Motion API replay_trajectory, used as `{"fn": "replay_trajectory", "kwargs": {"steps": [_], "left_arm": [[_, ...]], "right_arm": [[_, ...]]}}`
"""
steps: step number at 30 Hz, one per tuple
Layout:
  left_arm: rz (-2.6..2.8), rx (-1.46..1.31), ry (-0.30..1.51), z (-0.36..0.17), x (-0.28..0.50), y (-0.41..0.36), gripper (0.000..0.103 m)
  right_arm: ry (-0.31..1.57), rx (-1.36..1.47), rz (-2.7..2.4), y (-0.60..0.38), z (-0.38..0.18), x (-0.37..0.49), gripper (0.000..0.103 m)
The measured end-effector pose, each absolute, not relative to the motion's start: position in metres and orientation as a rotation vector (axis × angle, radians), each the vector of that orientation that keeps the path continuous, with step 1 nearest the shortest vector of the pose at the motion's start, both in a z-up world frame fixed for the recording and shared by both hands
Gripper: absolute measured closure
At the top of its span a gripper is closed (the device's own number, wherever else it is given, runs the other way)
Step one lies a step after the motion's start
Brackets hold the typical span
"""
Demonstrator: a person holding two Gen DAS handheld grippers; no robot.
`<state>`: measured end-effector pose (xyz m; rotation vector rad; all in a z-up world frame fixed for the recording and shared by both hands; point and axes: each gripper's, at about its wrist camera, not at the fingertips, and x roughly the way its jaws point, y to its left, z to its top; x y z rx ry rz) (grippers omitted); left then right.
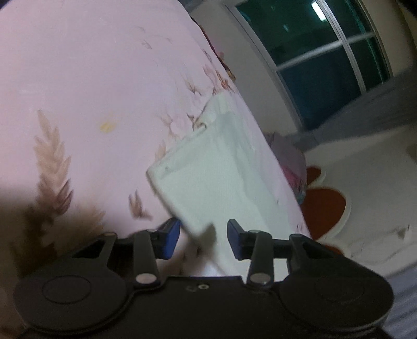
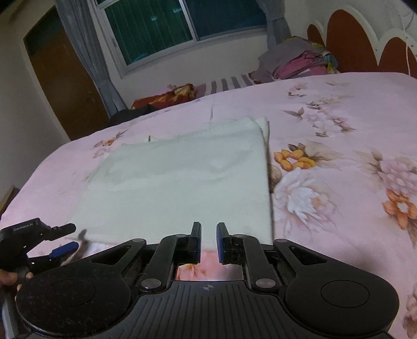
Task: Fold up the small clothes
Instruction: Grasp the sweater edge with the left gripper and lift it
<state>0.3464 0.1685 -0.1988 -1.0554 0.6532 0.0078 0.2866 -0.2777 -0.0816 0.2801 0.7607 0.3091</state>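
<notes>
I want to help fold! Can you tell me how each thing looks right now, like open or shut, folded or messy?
White cloth: folded, lying flat on the bed.
Left gripper: open, at the cloth's near corner.
Right gripper: open, at the cloth's near edge, nothing gripped.
Floral bedsheet: spread smooth.
Clothes pile: stacked beyond the bed.
Window: shut, dark outside.

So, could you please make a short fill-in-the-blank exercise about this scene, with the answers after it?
1. The folded garment on the bed is ____ in colour.
2. The bedsheet is pink with a ____ pattern.
3. The jaws of the right gripper are ____, holding nothing.
4. The left gripper has a ____ of the garment between its open jaws.

Answers: white; floral; open; corner
</notes>
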Motion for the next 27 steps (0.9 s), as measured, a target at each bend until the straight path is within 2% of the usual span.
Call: {"fn": "replay_trajectory", "kwargs": {"steps": [13, 14, 15, 17, 20, 27], "left_arm": [[0.058, -1.145, 0.534, -0.207, 0.378, 0.165, 0.069], [0.06, -1.146, 0.527, -0.207, 0.375, 0.167, 0.072], [0.065, -1.141, 0.524, -0.208, 0.377, 0.166, 0.074], [0.083, -1.123, 0.534, -0.21, 0.377, 0.164, 0.092], [0.103, -1.096, 0.559, -0.212, 0.382, 0.161, 0.096], [0.083, -1.029, 0.544, -0.208, 0.373, 0.162, 0.093]], "right_arm": [[0.758, 0.288, 0.357, -0.227, -0.083, 0.357, 0.091], [0.757, 0.289, 0.356, -0.223, -0.082, 0.362, 0.091], [0.76, 0.29, 0.354, -0.219, -0.083, 0.369, 0.096], [0.778, 0.306, 0.362, -0.209, -0.086, 0.382, 0.098], [0.799, 0.298, 0.376, -0.19, -0.092, 0.398, 0.099], [0.806, 0.271, 0.369, -0.163, -0.107, 0.42, 0.099]]}}
